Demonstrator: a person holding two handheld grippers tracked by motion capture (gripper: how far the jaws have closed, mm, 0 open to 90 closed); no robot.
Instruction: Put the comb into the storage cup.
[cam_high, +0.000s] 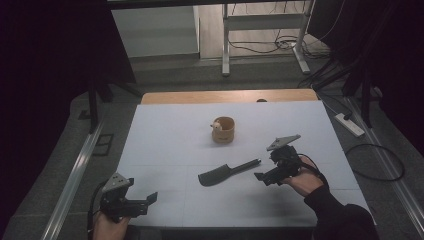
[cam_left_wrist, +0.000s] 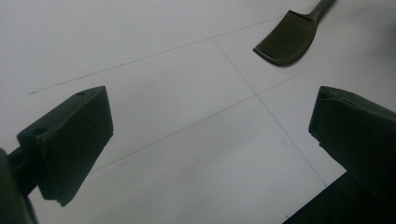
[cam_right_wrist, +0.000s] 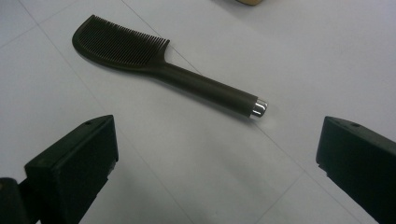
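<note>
One comb (cam_right_wrist: 163, 70) lies just ahead of the wide-open right claw (cam_right_wrist: 217, 163).

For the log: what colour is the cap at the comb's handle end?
Shiny silver cap on the dark comb; clearest in the right gripper view.

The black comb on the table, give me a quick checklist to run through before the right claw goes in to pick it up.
1. Right claw open: ok, jaws stand wide apart.
2. Right claw holds nothing: ok, bare white table between the jaws.
3. Black plastic comb with a silver-capped handle lying flat and free: ok, nothing rests on it.
4. Handle end toward the right claw: ok, the silver cap points at it in the right claw's view.
5. Left claw out of the way: ok, open near the table's front left corner, apart from the comb.
6. Round wooden cup clear of the path: ok, it stands beyond the comb.
</note>
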